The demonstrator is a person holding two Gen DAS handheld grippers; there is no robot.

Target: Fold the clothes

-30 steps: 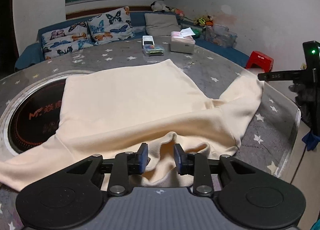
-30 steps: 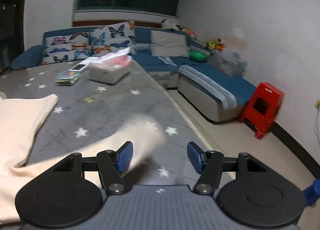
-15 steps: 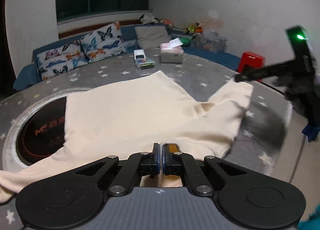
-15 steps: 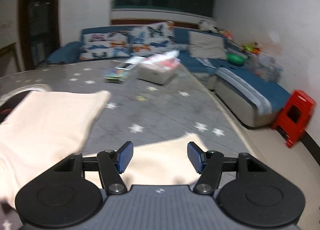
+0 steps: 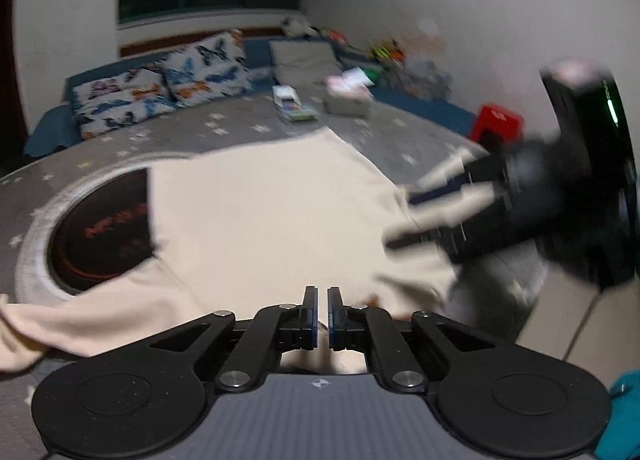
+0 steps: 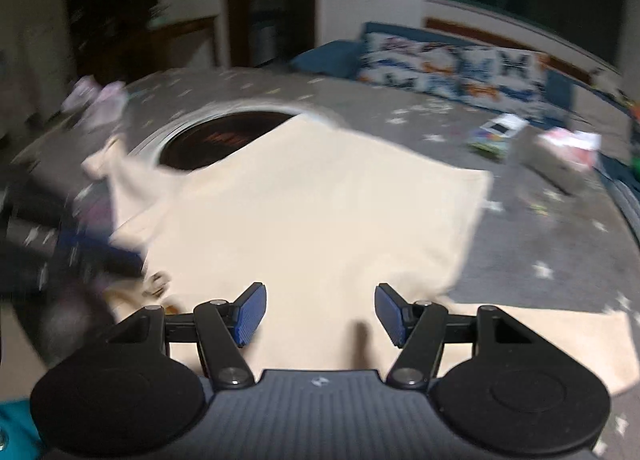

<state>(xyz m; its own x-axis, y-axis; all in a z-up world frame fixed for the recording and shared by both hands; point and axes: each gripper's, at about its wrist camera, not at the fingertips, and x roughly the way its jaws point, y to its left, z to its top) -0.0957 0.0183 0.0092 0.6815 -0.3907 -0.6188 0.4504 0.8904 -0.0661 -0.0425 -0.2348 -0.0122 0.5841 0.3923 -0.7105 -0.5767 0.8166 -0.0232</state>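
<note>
**Neckline pinched while the other tongs are swung in over the garment**

A grey star-printed table (image 5: 224, 128) is seen filling the space ahead of both tongs, with a dark round inset (image 5: 100, 228) set ahead and to the left of the left gripper (image 5: 322, 314). Across the table a cream garment (image 5: 260, 212) is spread flat, presumably so that its edges can be reached for folding; one sleeve is trailed off to the left of the left tongs, and the body is laid directly ahead of them.

The left jaws are seen drawn almost together with cream cloth at their tips, so the near edge at the neckline is judged to be clamped, likely to anchor or lift that edge.

The right gripper (image 6: 320, 314) is held wide apart with nothing between its pads, poised above the garment's near portion. It appears blurred in the left view, to the right of the left tongs, probably being brought toward a second hold
</note>
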